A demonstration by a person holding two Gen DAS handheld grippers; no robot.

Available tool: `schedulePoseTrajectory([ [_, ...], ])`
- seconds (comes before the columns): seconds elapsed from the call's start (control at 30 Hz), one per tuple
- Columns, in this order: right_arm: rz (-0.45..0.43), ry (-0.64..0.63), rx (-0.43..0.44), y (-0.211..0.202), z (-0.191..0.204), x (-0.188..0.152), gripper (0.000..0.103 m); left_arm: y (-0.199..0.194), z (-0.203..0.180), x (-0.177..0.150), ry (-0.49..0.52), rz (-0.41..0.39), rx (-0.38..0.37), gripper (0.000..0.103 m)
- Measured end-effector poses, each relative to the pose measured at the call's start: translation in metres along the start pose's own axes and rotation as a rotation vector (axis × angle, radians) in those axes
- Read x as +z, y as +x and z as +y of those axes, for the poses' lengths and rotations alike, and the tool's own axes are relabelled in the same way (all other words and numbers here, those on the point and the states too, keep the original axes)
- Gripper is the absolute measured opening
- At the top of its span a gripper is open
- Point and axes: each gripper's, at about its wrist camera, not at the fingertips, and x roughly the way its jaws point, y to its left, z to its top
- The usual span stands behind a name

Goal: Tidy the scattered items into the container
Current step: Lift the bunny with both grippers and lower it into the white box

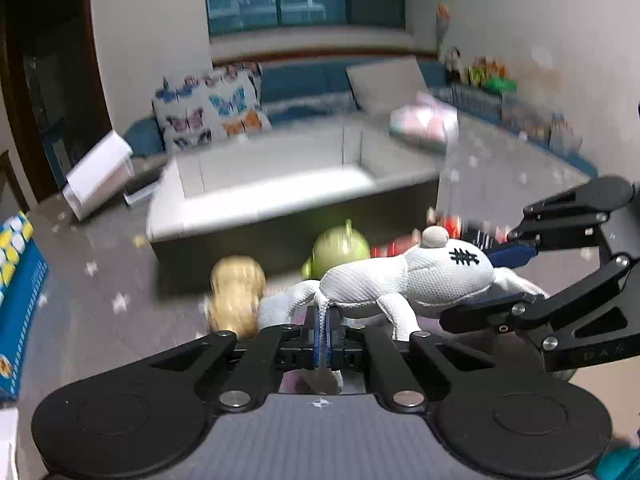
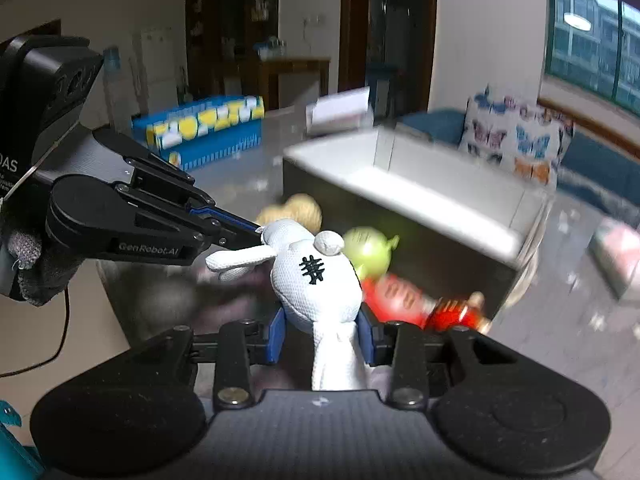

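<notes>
Together the left gripper (image 1: 325, 334), clenched on a limb, and the right gripper (image 2: 324, 330), clamped on the body, hold the white plush (image 2: 316, 280) near the grey container (image 1: 256, 200), so both should carry it over the rim before letting go.

A white mesh-textured plush animal (image 1: 416, 280) with a black stitched mark and a small grey ear is held off the floor, gripped at both ends. Beneath it, along the near wall of the grey open-topped container (image 1: 256, 196), lie a tan plush (image 1: 236, 296), a green round-headed toy (image 1: 340, 248) and a red doll (image 2: 412, 300), all blurred.
</notes>
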Motion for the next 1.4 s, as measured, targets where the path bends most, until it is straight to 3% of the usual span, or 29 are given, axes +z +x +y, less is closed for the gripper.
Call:
schedulePoseTrajectory([
  [0.27, -0.097, -0.092, -0.076, -0.002, -0.034, 0.051, 0.036, 0.015, 0.011, 0.068, -0.005, -0.089, 0.043, 0.003],
  [0.53, -0.057, -0.149, -0.101, 0.046, -0.077, 0.090, 0.036, 0.086, 0.038, 0.108, -0.059, -0.005, 0.070, 0.003],
  [0.77, 0.050, -0.136, -0.050, 0.110, -0.110, 0.099, 0.036, 0.148, 0.054, 0.112, -0.078, 0.112, 0.099, 0.003],
  [0.97, 0.138, -0.114, -0.036, 0.147, -0.123, 0.089, 0.036, 0.176, 0.061, 0.107, -0.103, 0.187, 0.110, 0.004],
  [1.17, 0.159, -0.084, -0.043, 0.154, -0.129, 0.084, 0.039, 0.180, 0.059, 0.103, -0.109, 0.188, 0.122, 0.008],
  [1.4, 0.139, -0.060, -0.067, 0.147, -0.132, 0.085, 0.055, 0.175, 0.052, 0.105, -0.105, 0.180, 0.138, 0.015],
])
